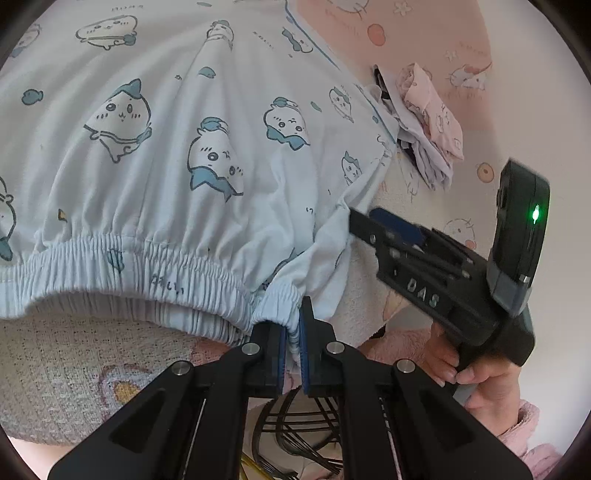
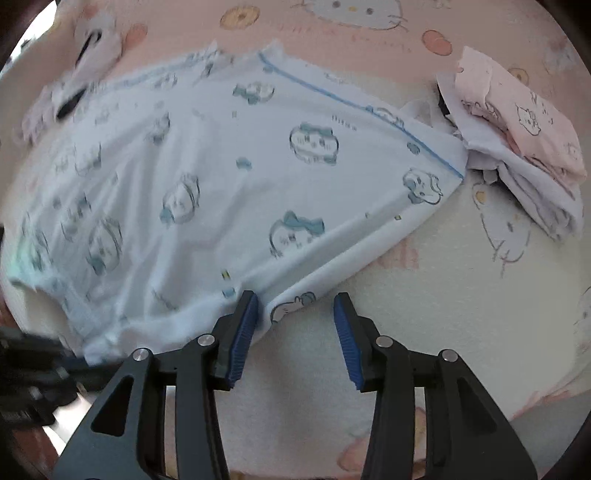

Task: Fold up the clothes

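Left wrist view shows the light blue pyjama shorts (image 1: 177, 155) spread over the pink cartoon blanket (image 1: 436, 33), reaching forward from the left gripper (image 1: 291, 347). Its jaws are closed on the bunched elastic waistband (image 1: 122, 266) at the corner. In the right wrist view the right gripper (image 2: 295, 332) is spread wide and holds nothing; its left pad (image 2: 242, 336) touches the near edge of the shorts. Folded clothes (image 2: 524, 147) lie beside the far right corner.

Soft even light; right view blurred leftward (fisheye-bent edges).
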Tool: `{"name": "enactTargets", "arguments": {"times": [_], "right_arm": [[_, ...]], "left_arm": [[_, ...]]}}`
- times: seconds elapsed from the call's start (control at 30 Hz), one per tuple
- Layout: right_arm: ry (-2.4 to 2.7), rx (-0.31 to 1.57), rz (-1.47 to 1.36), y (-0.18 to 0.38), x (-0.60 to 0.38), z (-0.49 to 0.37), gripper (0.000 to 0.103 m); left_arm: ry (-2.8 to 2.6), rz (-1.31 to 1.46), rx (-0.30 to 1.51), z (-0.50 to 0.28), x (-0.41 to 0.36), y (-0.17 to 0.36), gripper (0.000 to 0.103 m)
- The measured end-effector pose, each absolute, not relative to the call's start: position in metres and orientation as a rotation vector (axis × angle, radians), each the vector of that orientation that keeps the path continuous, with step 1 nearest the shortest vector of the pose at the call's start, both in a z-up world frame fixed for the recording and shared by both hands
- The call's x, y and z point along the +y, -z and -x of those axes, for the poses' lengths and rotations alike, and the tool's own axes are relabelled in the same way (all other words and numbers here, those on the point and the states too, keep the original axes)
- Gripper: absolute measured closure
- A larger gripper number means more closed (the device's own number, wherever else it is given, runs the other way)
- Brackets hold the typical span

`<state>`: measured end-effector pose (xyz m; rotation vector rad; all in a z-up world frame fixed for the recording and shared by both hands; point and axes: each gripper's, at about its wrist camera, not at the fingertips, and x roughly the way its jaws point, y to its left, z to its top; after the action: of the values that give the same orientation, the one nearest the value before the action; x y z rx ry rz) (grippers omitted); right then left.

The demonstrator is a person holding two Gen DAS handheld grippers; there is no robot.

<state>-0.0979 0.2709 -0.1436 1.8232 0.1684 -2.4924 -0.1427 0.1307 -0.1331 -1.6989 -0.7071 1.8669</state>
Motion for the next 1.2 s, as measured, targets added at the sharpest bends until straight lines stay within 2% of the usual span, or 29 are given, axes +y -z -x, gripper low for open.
{"name": "enactTargets", "arguments": {"times": [0.07,0.13,0.23,0.3,0.67,0.73,0.77,0.93,1.0,1.1,1.2], "right_arm": [[2.479,0.196,-1.849,0.144,0.274,0.095,0.053],[2.462,0.173,-1.901,0.144,0.284,0.092,0.051],[2.448,0.125,-1.972,0.142,0.302,0.086,0.051],[2.454,0.035,-1.961,0.138,0.310,0.085,0.055],[2.435,-0.291,-1.735,0.164,0.274,0.145,0.055],[2.434,-0.352,-1.735,0.162,0.278,0.149,0.055],[2.437,-0.398,-1.732,0.161,0.284,0.152,0.055],[2.582,-0.364,-1.775,0.146,0.313,0.150,0.055],[2.585,-0.449,-1.783,0.144,0.329,0.152,0.055],[2.526,-0.614,-1.759,0.150,0.344,0.145,0.055],[2.510,-0.662,-1.760,0.158,0.337,0.145,0.055]], "left_arm": [[-1.868,1.695,-0.706,0.143,0.131,0.132,0.096],[-1.865,1.676,-0.725,0.144,0.129,0.131,0.096],[-1.842,1.652,-0.741,0.146,0.129,0.129,0.096],[-1.811,1.630,-0.756,0.144,0.133,0.130,0.096],[-1.726,1.563,-0.812,0.135,0.139,0.131,0.095],[-1.720,1.561,-0.812,0.134,0.139,0.131,0.082],[-1.717,1.560,-0.813,0.133,0.139,0.131,0.072],[-1.703,1.554,-0.813,0.130,0.139,0.132,0.068],[-1.698,1.552,-0.816,0.129,0.139,0.133,0.058],[-1.708,1.546,-0.861,0.135,0.146,0.142,0.051],[-1.696,1.482,-0.977,0.138,0.149,0.146,0.045]]}}
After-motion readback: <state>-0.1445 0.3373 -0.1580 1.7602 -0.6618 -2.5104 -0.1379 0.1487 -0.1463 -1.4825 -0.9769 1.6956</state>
